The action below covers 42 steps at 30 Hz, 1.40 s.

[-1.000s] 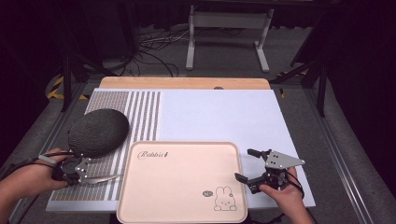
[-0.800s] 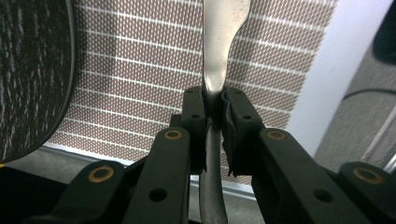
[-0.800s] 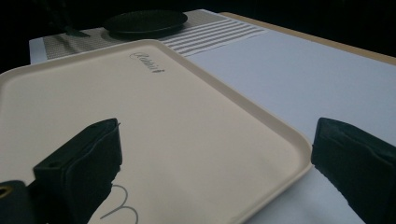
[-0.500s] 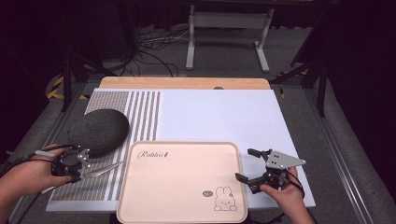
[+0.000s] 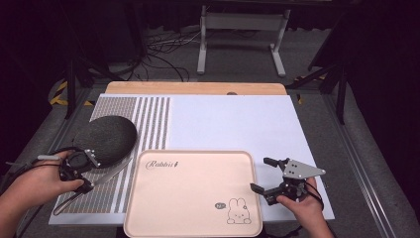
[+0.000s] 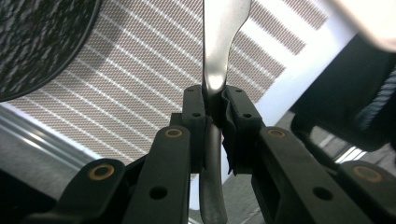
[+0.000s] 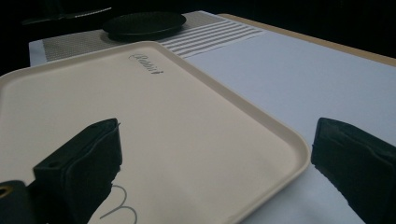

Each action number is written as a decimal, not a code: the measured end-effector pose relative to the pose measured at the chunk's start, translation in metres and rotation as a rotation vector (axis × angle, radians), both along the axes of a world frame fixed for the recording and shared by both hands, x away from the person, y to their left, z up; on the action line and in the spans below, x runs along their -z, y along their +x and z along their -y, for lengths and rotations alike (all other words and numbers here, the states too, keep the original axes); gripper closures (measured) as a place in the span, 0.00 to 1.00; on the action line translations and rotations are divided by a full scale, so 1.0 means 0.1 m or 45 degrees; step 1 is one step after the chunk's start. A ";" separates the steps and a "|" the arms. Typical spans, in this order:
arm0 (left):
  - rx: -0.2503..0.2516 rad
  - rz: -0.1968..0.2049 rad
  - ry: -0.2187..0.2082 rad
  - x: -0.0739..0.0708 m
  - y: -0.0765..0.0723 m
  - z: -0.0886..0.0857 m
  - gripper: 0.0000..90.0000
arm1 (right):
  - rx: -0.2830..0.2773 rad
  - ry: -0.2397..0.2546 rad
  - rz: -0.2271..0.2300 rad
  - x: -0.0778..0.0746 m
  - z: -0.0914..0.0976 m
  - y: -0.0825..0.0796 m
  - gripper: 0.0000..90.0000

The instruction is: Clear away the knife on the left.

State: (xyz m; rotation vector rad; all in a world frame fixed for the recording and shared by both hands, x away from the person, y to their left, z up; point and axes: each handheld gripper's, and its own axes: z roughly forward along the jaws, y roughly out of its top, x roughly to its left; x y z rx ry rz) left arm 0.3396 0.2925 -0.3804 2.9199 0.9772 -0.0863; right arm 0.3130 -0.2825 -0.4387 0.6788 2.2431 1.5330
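Hidden or cut off, placed against the pink tray (image 5: 193,198):
- Knife (image 6: 219,56): my left gripper (image 6: 214,109) covers the handle's middle; the blade runs past the top edge.
- Dark round plate (image 6: 37,42), left of the tray: cropped at the corner.
- Tray's near rim: cut by the high view's bottom edge.
- Small round mark beside the tray's rabbit: too small to read.

- The high camera hangs above my side of the table. It looks forward and down, from far off, toward 12 o'clock. It sees the whole white mat (image 5: 233,124).
- The camera on my left gripper (image 6: 214,100) sits very close. It looks along the jaws at the striped mat (image 6: 140,84).
- The camera on my right gripper (image 7: 215,163) sits low and near. It looks across the pink tray (image 7: 154,121) toward 10 o'clock.
- The high view and the right gripper view both show the tray and the dark round plate (image 7: 144,23).
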 end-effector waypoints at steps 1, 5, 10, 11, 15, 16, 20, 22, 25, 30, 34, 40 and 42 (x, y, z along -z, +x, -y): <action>-0.005 0.004 -0.012 -0.01 0.00 0.01 0.89 | -0.001 0.002 0.000 0.00 0.00 0.00 0.03; -0.048 -0.019 -0.062 -0.05 -0.02 0.07 0.89 | 0.001 0.005 -0.001 0.00 0.01 0.00 0.03; -0.050 -0.021 -0.125 -0.09 -0.05 0.19 0.89 | -0.002 0.008 -0.003 0.00 0.01 0.00 0.03; -0.059 -0.028 -0.140 -0.09 -0.06 0.23 0.89 | -0.003 0.010 -0.002 0.00 0.01 0.00 0.03; -0.066 -0.028 -0.175 -0.10 -0.06 0.31 0.89 | -0.003 0.011 -0.001 -0.01 0.01 0.00 0.03; -0.082 -0.036 -0.189 -0.11 -0.06 0.34 0.89 | -0.003 0.012 -0.001 -0.01 0.01 0.00 0.03; -0.094 -0.056 -0.234 -0.12 -0.06 0.44 0.89 | -0.003 0.014 0.000 0.00 0.02 0.00 0.03; -0.100 -0.062 -0.245 -0.11 -0.07 0.50 0.89 | -0.001 0.013 -0.002 0.00 0.03 0.00 0.03; -0.103 -0.067 -0.246 -0.10 -0.09 0.57 0.89 | 0.000 0.014 -0.003 0.00 0.03 0.00 0.03; -0.096 -0.080 -0.273 -0.08 -0.10 0.70 0.89 | 0.003 0.009 -0.003 0.00 0.04 0.00 0.03; -0.093 -0.085 -0.299 -0.06 -0.11 0.79 0.89 | 0.004 0.012 -0.002 0.00 0.04 -0.01 0.03; -0.087 -0.090 -0.325 0.00 -0.10 0.92 0.89 | 0.004 0.007 -0.003 0.00 0.04 -0.01 0.03; -0.080 -0.101 -0.332 0.02 -0.10 0.97 0.89 | 0.002 0.011 -0.003 0.00 0.04 -0.01 0.03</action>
